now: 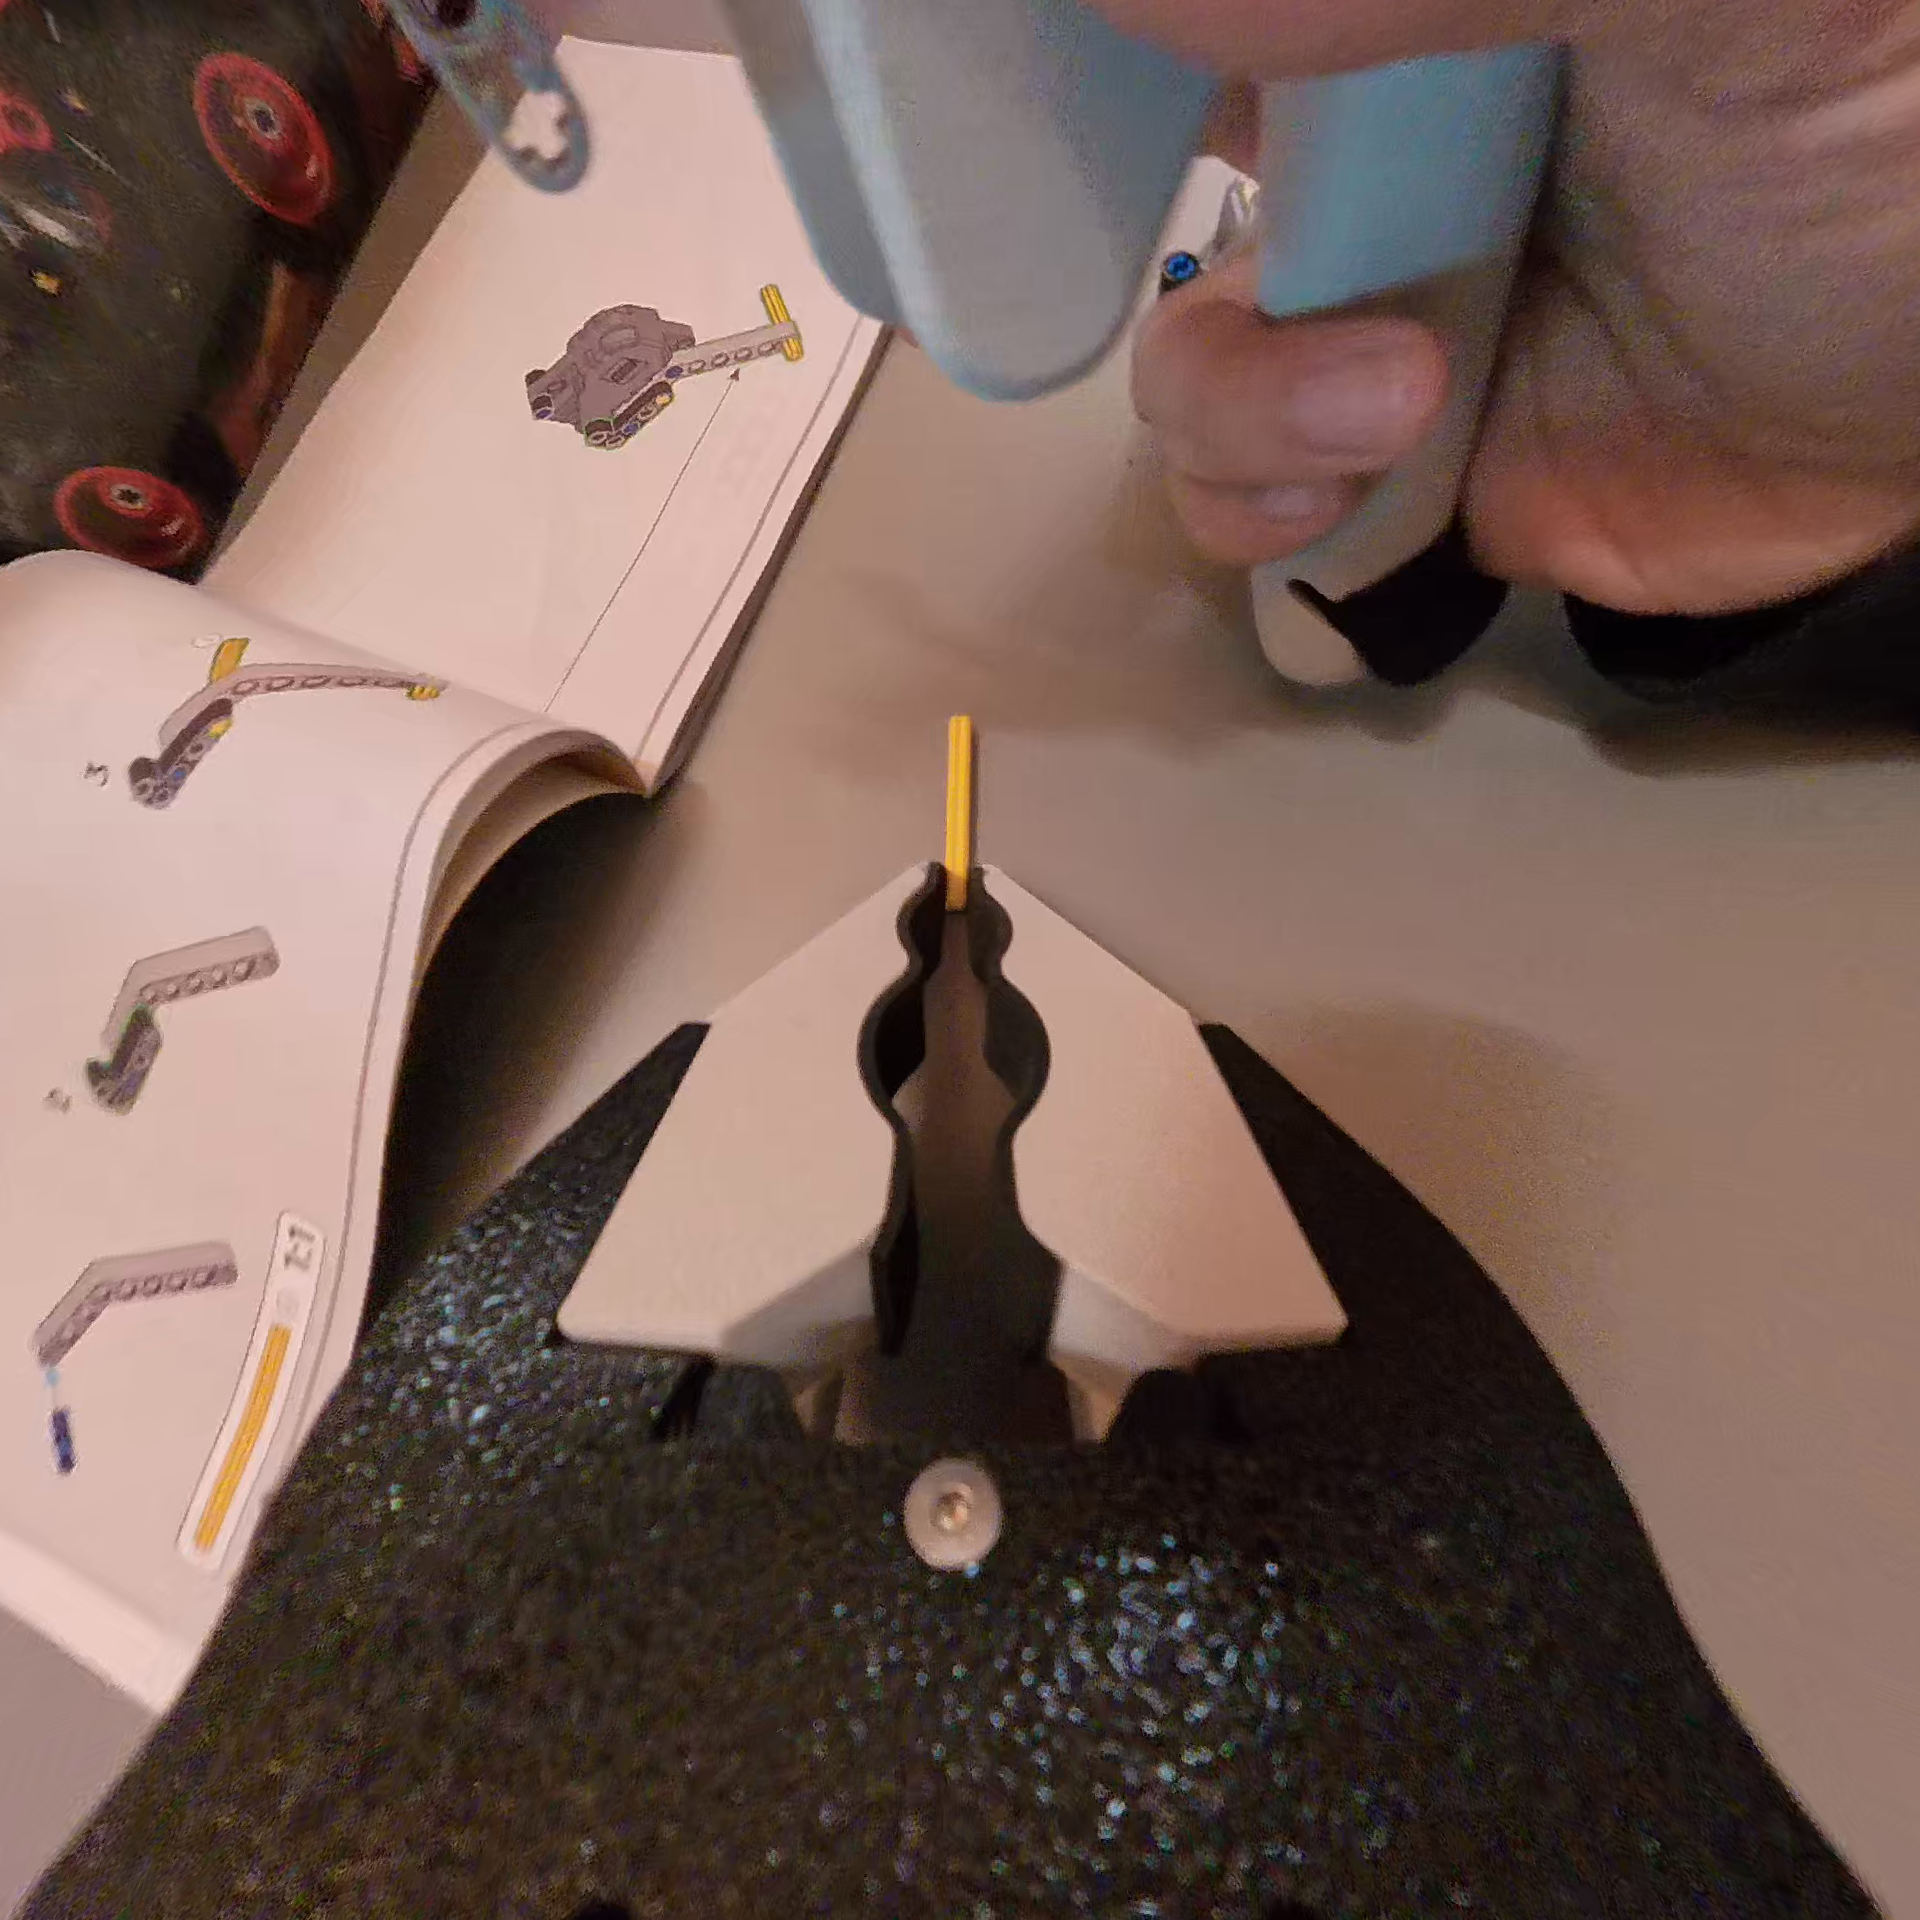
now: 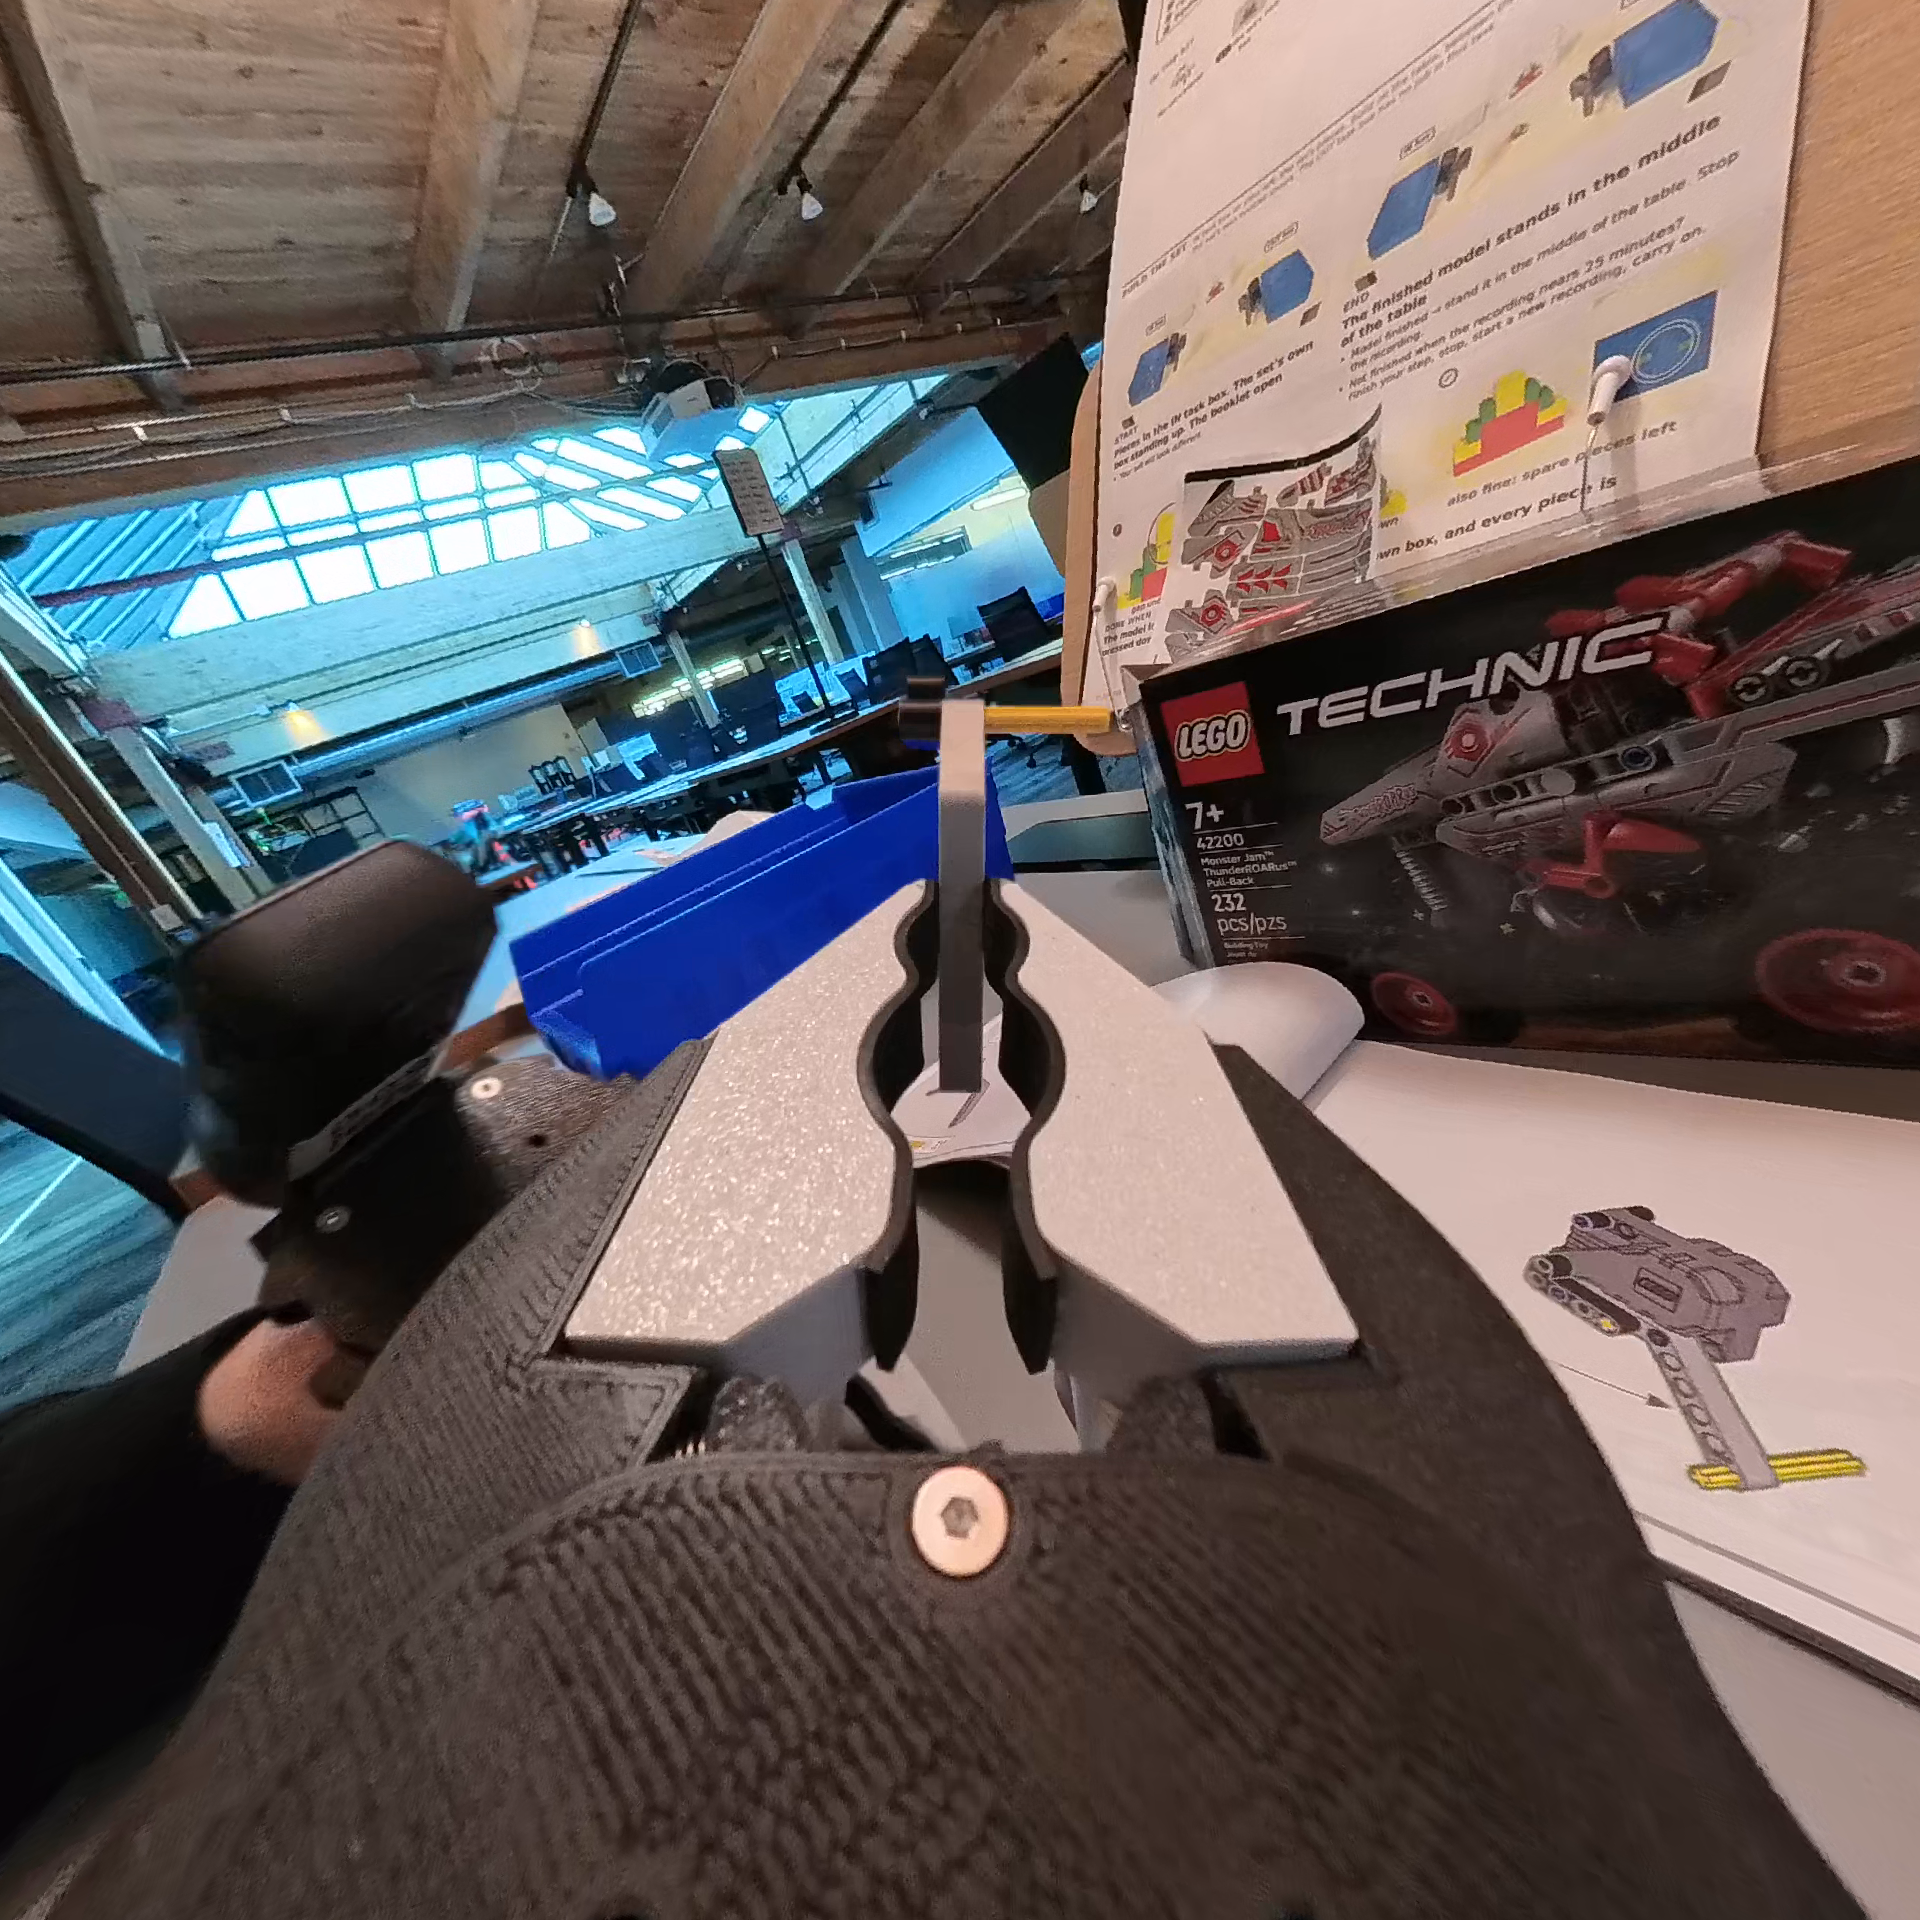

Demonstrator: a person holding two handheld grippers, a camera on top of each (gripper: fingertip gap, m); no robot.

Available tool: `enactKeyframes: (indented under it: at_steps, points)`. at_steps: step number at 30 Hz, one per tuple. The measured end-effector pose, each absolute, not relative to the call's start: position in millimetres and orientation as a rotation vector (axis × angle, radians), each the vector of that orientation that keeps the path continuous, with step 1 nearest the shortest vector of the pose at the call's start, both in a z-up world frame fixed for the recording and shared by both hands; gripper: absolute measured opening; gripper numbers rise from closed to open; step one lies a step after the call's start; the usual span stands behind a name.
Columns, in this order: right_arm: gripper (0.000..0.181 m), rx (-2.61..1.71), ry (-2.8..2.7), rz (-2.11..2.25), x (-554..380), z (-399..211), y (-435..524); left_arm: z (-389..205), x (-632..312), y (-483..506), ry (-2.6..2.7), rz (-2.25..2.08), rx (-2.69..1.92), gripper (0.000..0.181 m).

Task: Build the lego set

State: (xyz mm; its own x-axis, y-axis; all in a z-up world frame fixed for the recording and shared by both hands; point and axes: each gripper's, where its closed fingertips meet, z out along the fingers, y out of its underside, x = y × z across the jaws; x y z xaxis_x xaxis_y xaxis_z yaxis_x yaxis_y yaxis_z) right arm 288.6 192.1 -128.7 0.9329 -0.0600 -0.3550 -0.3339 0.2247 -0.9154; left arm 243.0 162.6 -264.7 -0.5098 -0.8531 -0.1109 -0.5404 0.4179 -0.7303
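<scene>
left gripper: clamped on yellow axle, axle sticks out past tips above grey table | right gripper: clamped on grey beam, upright, second yellow axle crossing its top | instruction booklet: open, left of left gripper

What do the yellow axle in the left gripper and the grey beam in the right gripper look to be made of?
The yellow axle, pinched in the left gripper, looks like rigid moulded plastic: even colour, straight edges, slight sheen. The grey beam, clamped in the right gripper, also looks like plastic with a smooth satin face and crisp edges. Neither shows metal glint, though blur leaves finish uncertain.
</scene>
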Motion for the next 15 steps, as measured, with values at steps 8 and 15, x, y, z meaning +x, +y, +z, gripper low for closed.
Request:
enactKeyframes:
  at_steps: [8,15]
  points:
    - [0.006,-1.375,0.297,0.187,275.4,-131.5,198.7,-237.7,212.7,166.1,2.052,-0.876,-1.126,0.001]
    - [0.005,-1.411,0.273,0.194,267.0,-136.9,206.7,-209.4,190.4,200.3,2.044,-0.795,-1.165,0.001]
